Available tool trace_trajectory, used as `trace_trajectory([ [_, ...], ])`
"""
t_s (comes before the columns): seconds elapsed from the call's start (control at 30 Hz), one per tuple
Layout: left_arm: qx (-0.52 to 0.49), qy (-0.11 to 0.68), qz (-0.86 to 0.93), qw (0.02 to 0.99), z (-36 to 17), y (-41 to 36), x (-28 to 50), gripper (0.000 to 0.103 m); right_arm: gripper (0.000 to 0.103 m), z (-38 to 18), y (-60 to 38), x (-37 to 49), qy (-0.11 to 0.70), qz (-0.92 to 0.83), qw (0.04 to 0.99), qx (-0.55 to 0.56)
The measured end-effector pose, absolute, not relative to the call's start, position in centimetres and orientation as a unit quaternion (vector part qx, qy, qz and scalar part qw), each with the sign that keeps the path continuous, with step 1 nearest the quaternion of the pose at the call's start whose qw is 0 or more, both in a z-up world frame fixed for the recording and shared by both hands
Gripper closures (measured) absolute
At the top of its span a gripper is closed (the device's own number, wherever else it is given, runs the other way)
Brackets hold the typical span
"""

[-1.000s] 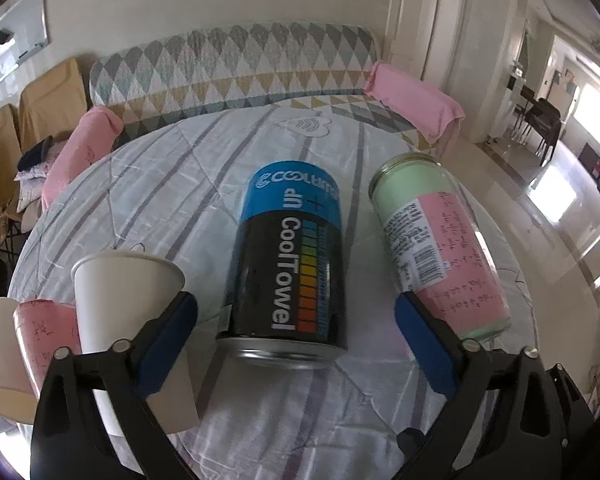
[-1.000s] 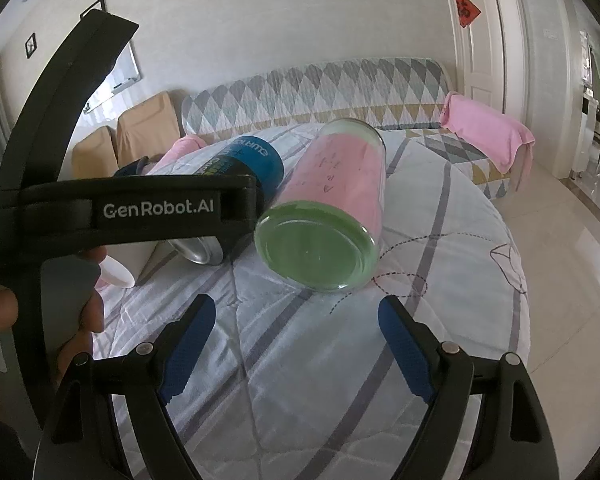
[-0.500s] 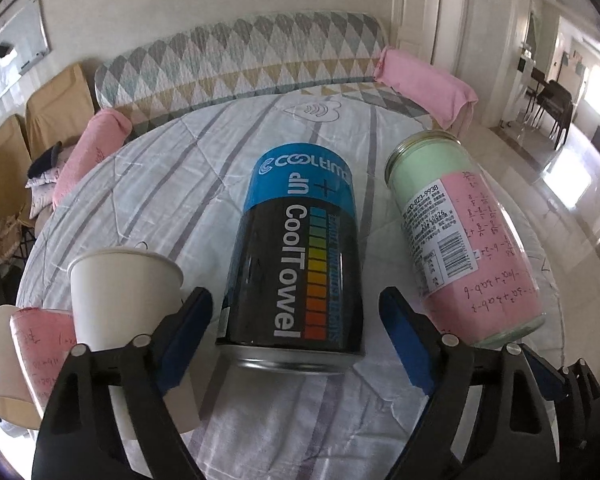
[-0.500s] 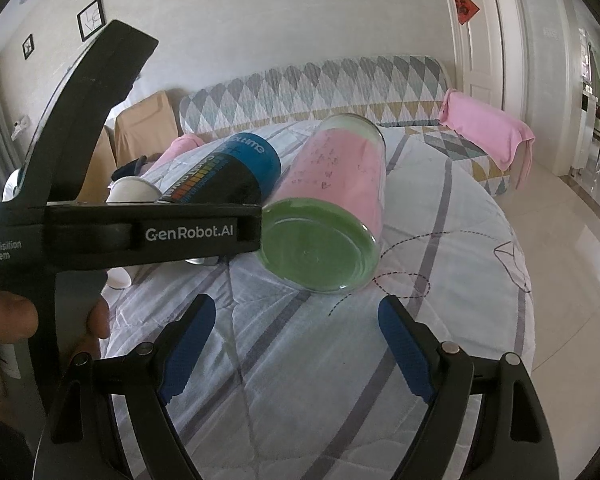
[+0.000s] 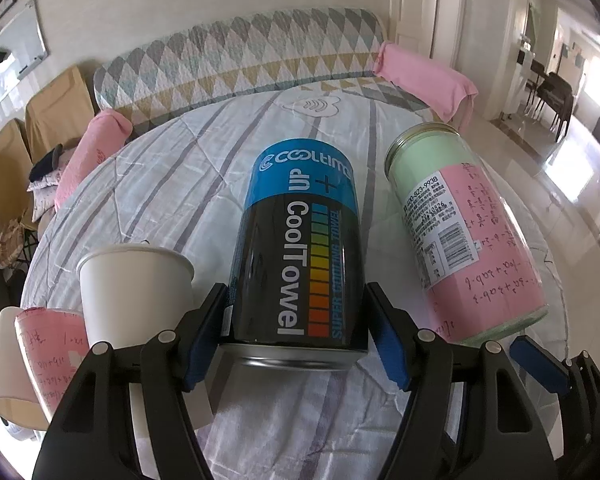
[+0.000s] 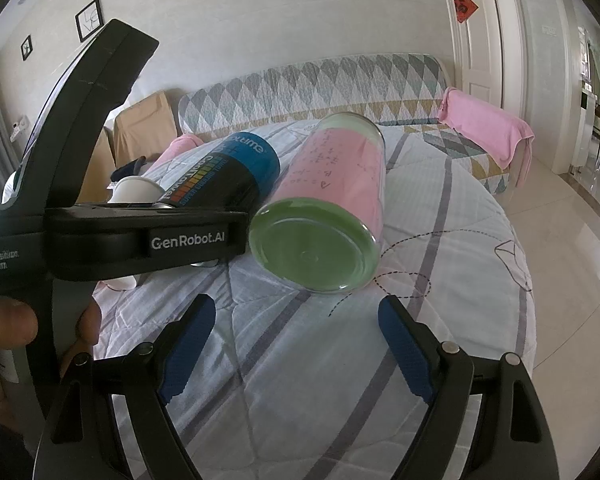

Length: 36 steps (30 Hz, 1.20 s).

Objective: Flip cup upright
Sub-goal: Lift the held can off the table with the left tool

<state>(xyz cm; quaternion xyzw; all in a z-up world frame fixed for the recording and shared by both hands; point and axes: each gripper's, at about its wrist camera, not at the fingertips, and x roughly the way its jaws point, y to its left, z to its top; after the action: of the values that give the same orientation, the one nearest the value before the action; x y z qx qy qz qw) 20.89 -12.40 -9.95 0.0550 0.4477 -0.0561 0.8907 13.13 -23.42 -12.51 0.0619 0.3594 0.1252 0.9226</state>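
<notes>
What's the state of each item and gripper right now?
CoolTowel can: lying on its side, between the left gripper's pads.
Glass jar: lying on its side, free, beside the can.
White cup: base up, inverted.
Pink cup: only partly in view, pose unclear.
Left gripper: shut on the can.
Right gripper: open, empty, short of the jar.

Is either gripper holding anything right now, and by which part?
The left gripper clamps the black-and-blue can by its sides near the metal end. The right gripper holds nothing.
</notes>
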Motion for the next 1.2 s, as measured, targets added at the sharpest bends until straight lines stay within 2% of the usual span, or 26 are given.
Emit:
trace_trajectory([
  [0.5,0.052,0.457,-0.071,0.885,-9.0,-12.2,18.3,0.034,0.018,-12.6,-23.5,12.8,0.367,0.123,0.920,0.058],
  [1.2,0.042,0.441,-0.075,0.893,-7.3,-7.6,8.3,0.035,0.018,-12.6,-21.3,9.2,0.366,0.102,0.925,0.021],
])
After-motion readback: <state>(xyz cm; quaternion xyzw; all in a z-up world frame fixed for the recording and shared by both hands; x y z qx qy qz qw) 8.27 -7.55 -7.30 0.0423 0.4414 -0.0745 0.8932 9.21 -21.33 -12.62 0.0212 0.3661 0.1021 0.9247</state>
